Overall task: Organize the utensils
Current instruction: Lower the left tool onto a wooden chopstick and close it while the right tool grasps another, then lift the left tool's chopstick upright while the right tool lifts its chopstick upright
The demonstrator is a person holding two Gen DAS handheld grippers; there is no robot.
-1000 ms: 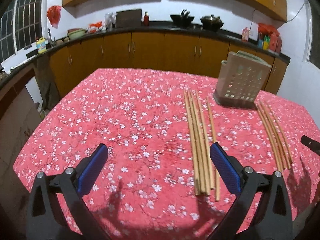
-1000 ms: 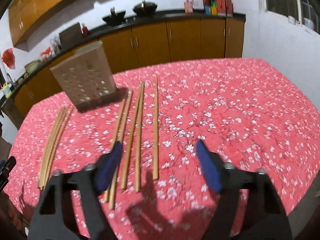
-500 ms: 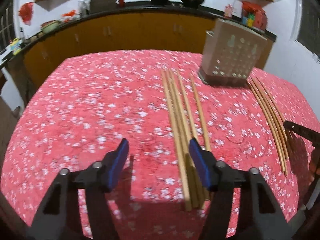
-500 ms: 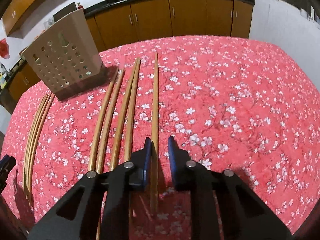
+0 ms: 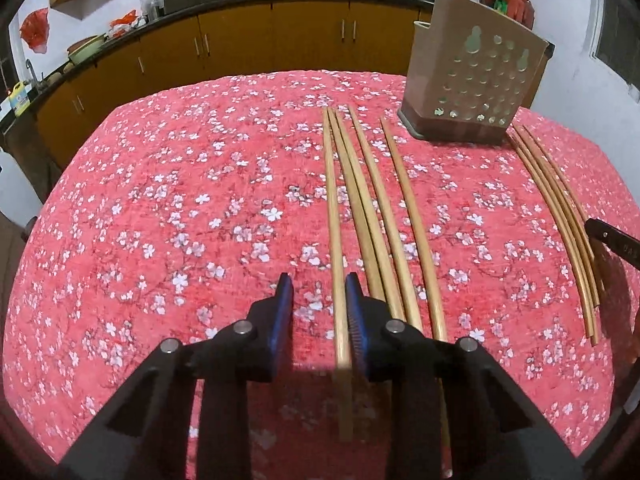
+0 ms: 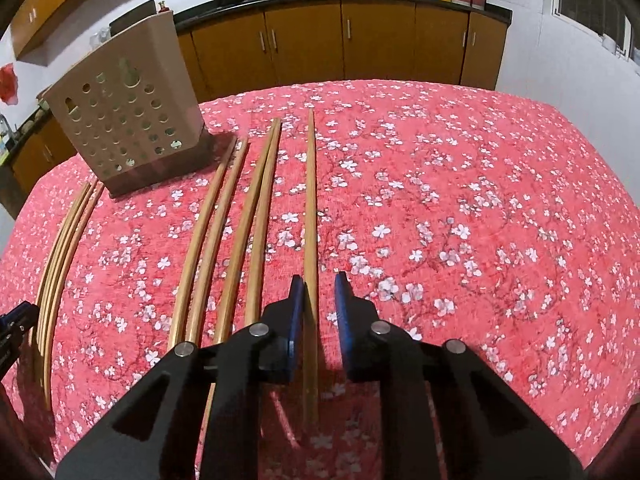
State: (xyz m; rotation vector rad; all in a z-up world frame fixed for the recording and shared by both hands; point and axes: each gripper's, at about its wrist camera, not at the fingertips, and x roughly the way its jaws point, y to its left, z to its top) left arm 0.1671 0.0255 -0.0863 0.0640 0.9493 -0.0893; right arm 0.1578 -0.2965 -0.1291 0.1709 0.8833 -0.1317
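Note:
Several long wooden chopsticks lie side by side on the red floral tablecloth [image 5: 160, 220]. My left gripper [image 5: 319, 292] straddles the leftmost chopstick [image 5: 333, 208] of its group, jaws narrowed; the stick touches the right pad, a gap remains on the left. My right gripper [image 6: 319, 290] straddles the rightmost chopstick [image 6: 310, 208] of its group, which lies against the left pad, with a gap on the right. A beige perforated utensil holder [image 5: 476, 80] stands behind the sticks; it also shows in the right wrist view [image 6: 124, 112].
A second bundle of thinner chopsticks [image 5: 560, 216] lies right of the holder, seen at the left in the right wrist view [image 6: 60, 252]. Kitchen cabinets [image 5: 240, 44] and a counter with pots run behind the table.
Both grippers dropped toward the table and narrowed from wide open, each coming around one chopstick. The right gripper's jaws stand slightly wider than half a second ago.

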